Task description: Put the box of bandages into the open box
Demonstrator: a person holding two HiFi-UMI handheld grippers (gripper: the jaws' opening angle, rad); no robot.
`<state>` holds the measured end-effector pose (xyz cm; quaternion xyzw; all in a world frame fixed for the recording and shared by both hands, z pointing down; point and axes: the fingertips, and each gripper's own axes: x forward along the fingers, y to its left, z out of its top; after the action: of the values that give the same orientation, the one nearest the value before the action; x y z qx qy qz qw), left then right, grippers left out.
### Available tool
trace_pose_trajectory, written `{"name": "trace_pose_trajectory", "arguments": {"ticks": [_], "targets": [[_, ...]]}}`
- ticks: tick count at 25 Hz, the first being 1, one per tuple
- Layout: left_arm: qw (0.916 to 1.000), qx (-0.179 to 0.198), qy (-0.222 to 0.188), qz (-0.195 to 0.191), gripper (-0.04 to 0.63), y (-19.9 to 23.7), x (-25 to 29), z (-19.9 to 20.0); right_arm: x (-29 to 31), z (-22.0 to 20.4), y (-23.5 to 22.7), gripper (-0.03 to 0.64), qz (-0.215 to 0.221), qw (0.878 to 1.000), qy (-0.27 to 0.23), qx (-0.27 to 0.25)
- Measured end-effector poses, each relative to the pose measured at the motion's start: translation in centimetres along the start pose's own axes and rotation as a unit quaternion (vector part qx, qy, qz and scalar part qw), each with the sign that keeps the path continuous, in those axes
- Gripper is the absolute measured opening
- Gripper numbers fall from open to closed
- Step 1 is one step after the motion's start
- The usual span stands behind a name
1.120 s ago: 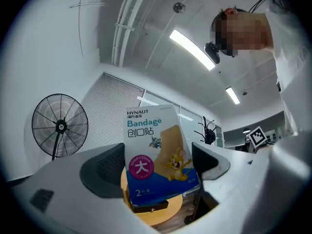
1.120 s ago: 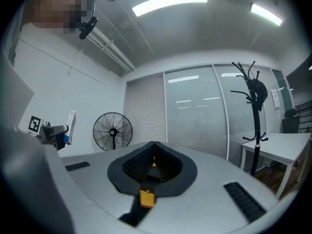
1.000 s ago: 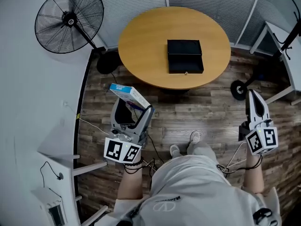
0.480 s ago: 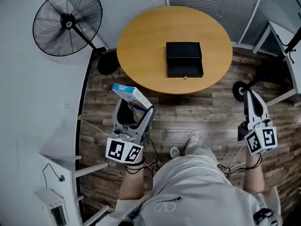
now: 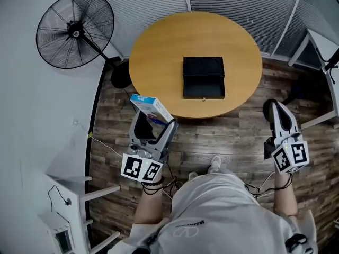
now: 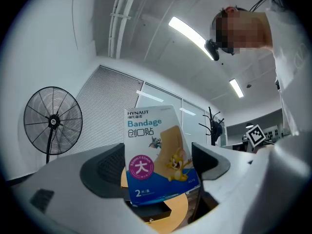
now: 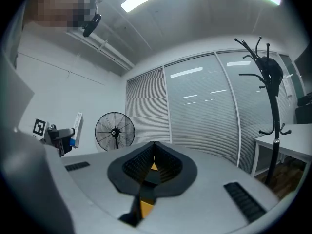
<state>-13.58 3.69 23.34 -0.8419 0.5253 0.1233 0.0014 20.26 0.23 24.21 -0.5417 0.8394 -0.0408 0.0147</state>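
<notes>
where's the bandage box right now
The bandage box is at the head view's left, clamped in the left gripper by the round table's near edge, short of the open black box.

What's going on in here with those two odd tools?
A person stands holding a gripper in each hand. The left gripper has a bandage box clamped in its jaws, above the floor and short of the round table. A black open box sits on that table. The right gripper is shut and empty, off to the side. The bandage box is not yet in the open box.
</notes>
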Motion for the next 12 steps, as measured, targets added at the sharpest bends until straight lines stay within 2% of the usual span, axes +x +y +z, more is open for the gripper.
{"name": "trace_pose_trajectory", "arguments": {"ticks": [12], "targets": [[0.9998,0.008,0.013,0.015,0.435,-2.8,6.2,-2.6,4.7,-1.0,-4.4,0.018,0.053,0.998,0.009,0.016]]}}
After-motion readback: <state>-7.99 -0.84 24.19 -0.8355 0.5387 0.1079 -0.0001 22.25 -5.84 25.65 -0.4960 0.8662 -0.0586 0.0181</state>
